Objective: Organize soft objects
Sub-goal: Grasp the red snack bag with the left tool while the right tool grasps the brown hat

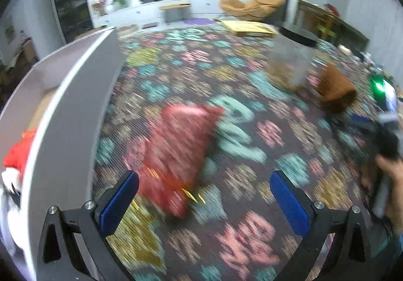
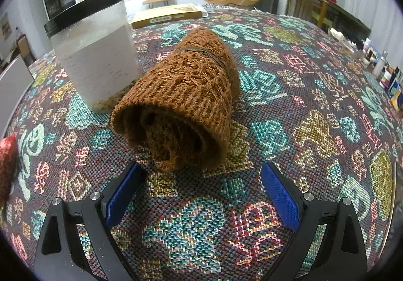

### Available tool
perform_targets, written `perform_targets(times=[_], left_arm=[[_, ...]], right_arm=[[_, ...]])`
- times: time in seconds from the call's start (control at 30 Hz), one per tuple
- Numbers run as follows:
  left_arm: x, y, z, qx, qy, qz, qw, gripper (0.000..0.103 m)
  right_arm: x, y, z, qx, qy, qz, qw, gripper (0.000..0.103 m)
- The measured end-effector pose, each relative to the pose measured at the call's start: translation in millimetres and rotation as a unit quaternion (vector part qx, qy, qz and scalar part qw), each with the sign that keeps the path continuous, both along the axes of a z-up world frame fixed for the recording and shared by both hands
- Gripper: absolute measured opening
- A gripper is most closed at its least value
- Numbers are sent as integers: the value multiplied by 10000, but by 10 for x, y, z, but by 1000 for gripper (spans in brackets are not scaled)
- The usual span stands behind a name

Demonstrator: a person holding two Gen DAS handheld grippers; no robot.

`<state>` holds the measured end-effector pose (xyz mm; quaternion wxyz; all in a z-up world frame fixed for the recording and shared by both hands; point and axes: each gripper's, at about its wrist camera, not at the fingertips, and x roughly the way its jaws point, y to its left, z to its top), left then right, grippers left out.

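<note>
A woven patterned cloth (image 2: 289, 94) covers the counter. On it, the rolled brown knit scarf (image 2: 186, 102) lies on its side just right of the clear black-lidded container (image 2: 97, 54). Behind the container sits a flat yellow box (image 2: 167, 16); left of it, the red pouch (image 1: 181, 152) and a grey bin (image 1: 73, 114).

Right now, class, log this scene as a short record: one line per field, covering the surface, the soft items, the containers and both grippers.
surface: patterned woven cloth
soft item 1: rolled brown knit, lying on its side beside the jar
soft item 2: red pouch, on the cloth, blurred
jar: frosted jar, black lid, upright
bin: grey bin, red item inside
left gripper: open, empty
right gripper: open, facing the knit
</note>
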<state>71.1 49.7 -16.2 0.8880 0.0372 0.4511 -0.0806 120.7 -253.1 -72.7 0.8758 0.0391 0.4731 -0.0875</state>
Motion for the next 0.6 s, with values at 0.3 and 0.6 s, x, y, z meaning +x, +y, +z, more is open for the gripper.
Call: perform_targets(times=[0.3, 0.6], left_arm=[[619, 12, -473, 446, 772, -43, 9960, 103], [572, -80, -447, 381, 649, -257, 9968, 49]], right_arm=[[-387, -373, 442, 1275, -658, 30, 9897, 95], [577, -293, 408, 1172, 479, 125, 9919, 55]])
